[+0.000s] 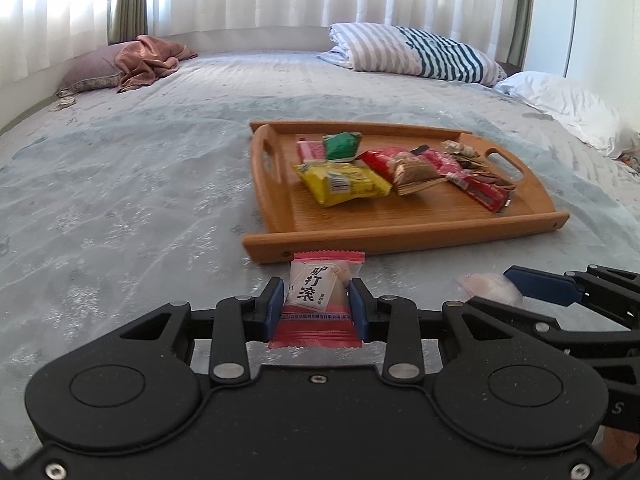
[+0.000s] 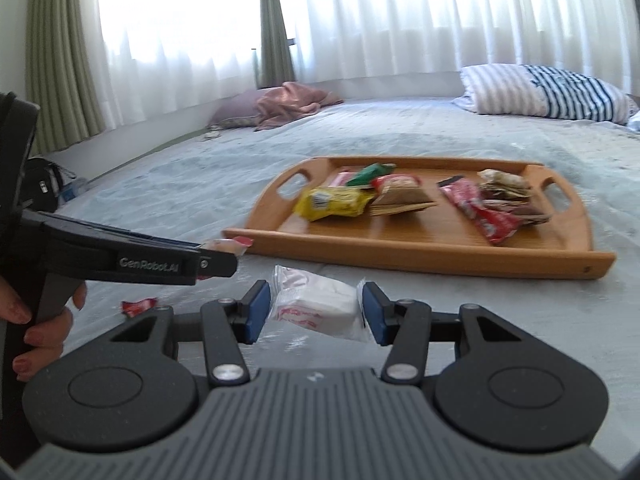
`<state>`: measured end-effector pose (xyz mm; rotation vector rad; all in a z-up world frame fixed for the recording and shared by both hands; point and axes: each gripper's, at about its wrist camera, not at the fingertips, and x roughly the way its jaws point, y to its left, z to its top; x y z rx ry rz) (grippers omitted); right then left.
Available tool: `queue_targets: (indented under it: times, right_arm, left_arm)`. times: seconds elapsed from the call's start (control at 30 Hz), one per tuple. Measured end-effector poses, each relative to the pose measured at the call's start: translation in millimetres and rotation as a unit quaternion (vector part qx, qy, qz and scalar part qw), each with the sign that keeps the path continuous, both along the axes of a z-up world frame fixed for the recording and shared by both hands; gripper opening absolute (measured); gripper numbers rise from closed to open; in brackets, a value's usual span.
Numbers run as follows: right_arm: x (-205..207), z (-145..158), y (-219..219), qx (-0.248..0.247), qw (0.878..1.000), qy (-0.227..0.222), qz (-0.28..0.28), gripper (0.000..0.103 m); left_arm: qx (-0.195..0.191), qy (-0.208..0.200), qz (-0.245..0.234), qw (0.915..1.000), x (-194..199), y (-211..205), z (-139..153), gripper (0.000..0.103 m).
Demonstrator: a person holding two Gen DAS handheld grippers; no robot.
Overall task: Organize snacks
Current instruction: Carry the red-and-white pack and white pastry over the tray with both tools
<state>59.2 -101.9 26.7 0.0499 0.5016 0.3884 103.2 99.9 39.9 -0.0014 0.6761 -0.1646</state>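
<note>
My left gripper [image 1: 317, 304] is shut on a pink-and-white snack packet [image 1: 320, 296] with black Chinese writing, held just above the bed in front of the wooden tray [image 1: 400, 236]. My right gripper [image 2: 316, 312] is shut on a white packet with red print [image 2: 316, 304], near the tray's [image 2: 400, 252] front edge. The tray holds a yellow packet [image 1: 344, 182], a green one [image 1: 342, 146], red ones [image 1: 476, 188] and brown ones. The left gripper also shows at the left of the right wrist view [image 2: 216, 260].
A small red wrapper [image 2: 138, 306] lies on the light blue bedspread [image 1: 120, 184] by my left hand. A striped pillow [image 1: 420, 54], a white pillow [image 1: 568, 108] and a brown cloth on a purple pillow [image 1: 148, 60] lie at the back, under curtains.
</note>
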Motion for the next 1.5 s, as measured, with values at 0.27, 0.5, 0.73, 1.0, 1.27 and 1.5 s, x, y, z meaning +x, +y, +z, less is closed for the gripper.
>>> queue_targets:
  times: [0.27, 0.5, 0.73, 1.0, 1.27, 1.5]
  right_arm:
    - [1, 3, -18, -0.01, 1.0, -0.004, -0.026, 0.054]
    - [1, 3, -27, -0.015, 0.999, -0.006, -0.04, 0.054]
    - [4, 4, -34, -0.019, 0.998, -0.009, -0.052, 0.054]
    - [8, 3, -44, -0.017, 0.997, -0.01, -0.07, 0.055]
    - [14, 2, -54, -0.015, 0.996, -0.009, -0.086, 0.055]
    - [21, 4, -61, -0.015, 0.995, -0.013, -0.098, 0.055]
  left_arm:
    - [-0.001, -0.006, -0.01, 0.9999, 1, -17, 2, 0.034]
    - [-0.005, -0.01, -0.008, 0.9999, 2, -27, 3, 0.034]
    - [-0.013, -0.01, -0.006, 0.9999, 6, -35, 3, 0.034]
    - [-0.012, -0.015, 0.0, 0.9998, 11, -41, 2, 0.034]
    - [-0.013, -0.019, 0.001, 0.9997, 17, -48, 3, 0.034]
    - [-0.017, -0.02, 0.009, 0.9996, 26, -54, 2, 0.034]
